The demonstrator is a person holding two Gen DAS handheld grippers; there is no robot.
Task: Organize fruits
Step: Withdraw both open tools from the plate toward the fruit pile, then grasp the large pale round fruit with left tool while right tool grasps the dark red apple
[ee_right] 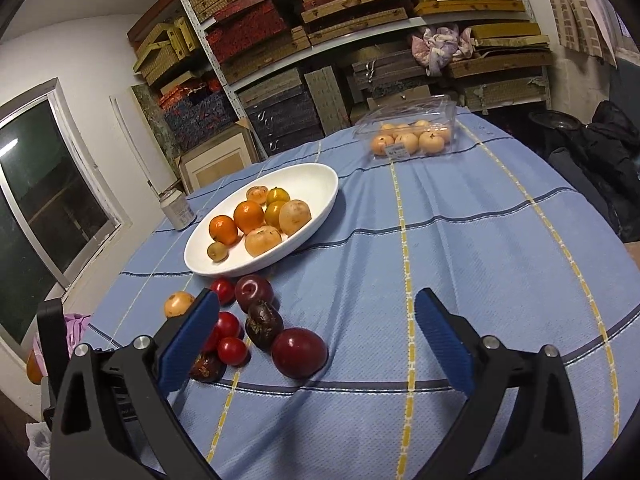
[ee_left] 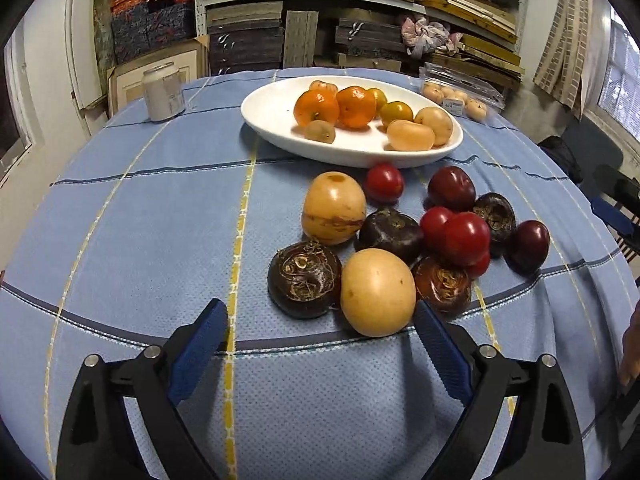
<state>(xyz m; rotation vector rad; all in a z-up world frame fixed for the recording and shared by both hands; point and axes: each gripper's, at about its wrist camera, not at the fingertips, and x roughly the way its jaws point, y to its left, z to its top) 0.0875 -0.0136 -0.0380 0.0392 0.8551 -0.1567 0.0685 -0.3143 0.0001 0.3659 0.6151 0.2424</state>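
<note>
With both the left gripper (ee_left: 320,320) and right gripper (ee_right: 316,320) spread wide and empty, the smooth, firm yellow fruit (ee_left: 378,292) lying on the tablecloth (ee_left: 140,220) just ahead of the left one probably rolls easily, so squeeze gently across its middle.

The right gripper's left finger (ee_right: 188,344) hid part of the loose tomatoes (ee_right: 229,336); the label (ee_right: 401,151) on the clear box (ee_right: 408,132) was too small to read
</note>
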